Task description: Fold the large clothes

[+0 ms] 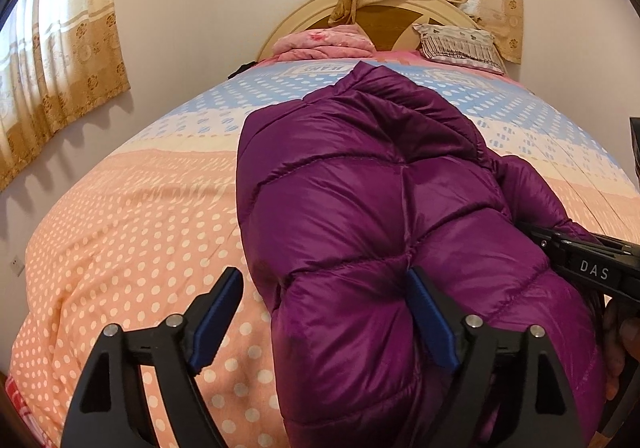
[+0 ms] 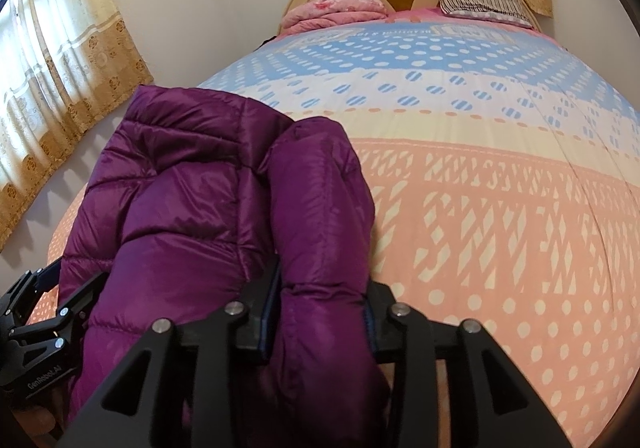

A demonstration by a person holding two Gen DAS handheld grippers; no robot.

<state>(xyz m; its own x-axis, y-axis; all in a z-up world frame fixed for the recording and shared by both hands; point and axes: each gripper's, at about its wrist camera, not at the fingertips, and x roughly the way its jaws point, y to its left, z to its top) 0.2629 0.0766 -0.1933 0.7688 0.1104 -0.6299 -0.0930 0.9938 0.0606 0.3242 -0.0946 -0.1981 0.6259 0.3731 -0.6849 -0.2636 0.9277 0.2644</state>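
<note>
On dotted quilt [image 1: 120,232], glossy puffy purple jacket [image 1: 360,187], left tool [image 1: 324,312] spread, right tool [image 2: 320,312] seemingly pinching its fold.

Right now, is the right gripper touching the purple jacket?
Touching. In the right wrist view a thick fold of the purple jacket fills the space between the right gripper fingers, with the fabric bulging against both pads.

Centre frame, the purple puffer jacket [image 1: 384,215] is glossy quilted cloth. Under it the dotted bedspread [image 1: 132,232] looks matt and soft. Bottom frame, the left gripper [image 1: 328,324] is matt black plastic with shiny metal pins.
</note>
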